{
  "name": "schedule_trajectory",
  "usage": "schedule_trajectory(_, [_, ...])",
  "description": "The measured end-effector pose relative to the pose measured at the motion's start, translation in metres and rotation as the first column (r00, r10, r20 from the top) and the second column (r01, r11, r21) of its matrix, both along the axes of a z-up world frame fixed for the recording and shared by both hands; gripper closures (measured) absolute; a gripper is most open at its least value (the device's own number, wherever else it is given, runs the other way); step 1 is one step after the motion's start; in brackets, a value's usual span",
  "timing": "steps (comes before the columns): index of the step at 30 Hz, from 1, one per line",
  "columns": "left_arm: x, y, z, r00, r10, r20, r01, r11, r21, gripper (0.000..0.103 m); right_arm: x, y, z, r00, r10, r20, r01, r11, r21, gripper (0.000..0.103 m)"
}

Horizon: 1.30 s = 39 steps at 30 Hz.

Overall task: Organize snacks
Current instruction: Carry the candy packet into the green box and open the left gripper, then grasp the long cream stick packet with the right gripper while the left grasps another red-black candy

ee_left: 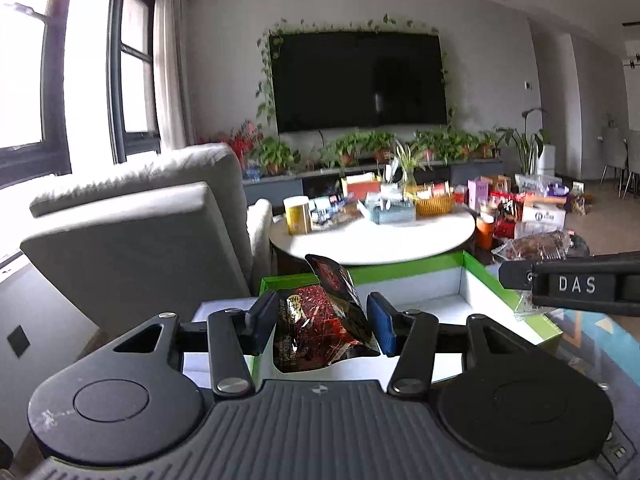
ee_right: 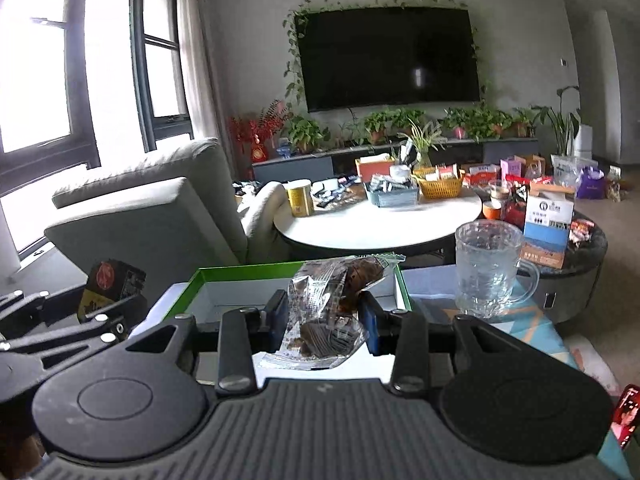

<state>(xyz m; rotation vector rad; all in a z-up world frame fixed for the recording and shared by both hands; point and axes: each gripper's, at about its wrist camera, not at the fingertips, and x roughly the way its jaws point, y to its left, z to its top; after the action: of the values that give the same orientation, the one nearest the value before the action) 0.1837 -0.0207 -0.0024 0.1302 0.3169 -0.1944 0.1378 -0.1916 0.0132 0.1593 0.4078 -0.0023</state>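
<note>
Above the green-rimmed box, left gripper clamps a red snack packet; right gripper clamps a clear-wrapped snack

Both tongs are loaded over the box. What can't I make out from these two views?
- Green box floor: both views, covered by tongs and packets.
- Red-black packet text: left view, too small, crumpled.
- Clear packet contents: right view, wrapper glare.
- Round table items: small, blurred.

1. Setting: home living room.
2. Wall-mounted television, vine trained around its frame.
3. Potted plants along the low cabinet beneath.
4. Grey armchair beside tall window.
5. Round table, cluttered with packages.
</note>
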Motion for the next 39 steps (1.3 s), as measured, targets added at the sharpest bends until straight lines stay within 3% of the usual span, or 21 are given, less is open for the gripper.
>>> schedule_trajectory(8, [0.037,-0.014,-0.020,0.997,-0.008,-0.071,0.010,1.000,0.023,0.053,0.029,-0.003,-0.022,0.997,-0.006,-0.075,0.007,1.000,0.020,0.063])
schedule_trajectory(16, [0.038,-0.019,-0.030,0.996,-0.009,-0.090,0.015,0.998,0.064,0.048,0.039,-0.003,-0.033,0.991,-0.013,-0.132,0.017,0.999,0.029,0.061])
schedule_trajectory(20, [0.031,-0.016,-0.028,0.996,-0.010,-0.088,0.015,0.998,0.061,0.046,0.030,-0.002,-0.030,0.993,-0.026,-0.118,0.027,1.000,0.006,0.049])
schedule_trajectory(32, [-0.021,0.016,-0.003,0.998,0.039,-0.041,-0.038,0.999,0.027,0.042,-0.017,-0.009,-0.019,0.992,-0.005,-0.129,0.008,1.000,0.021,0.046])
schedule_trajectory(39, [-0.076,0.041,-0.004,0.998,0.053,-0.040,-0.051,0.997,0.056,0.039,-0.060,-0.010,-0.031,0.979,0.039,-0.199,-0.032,0.999,0.035,0.046])
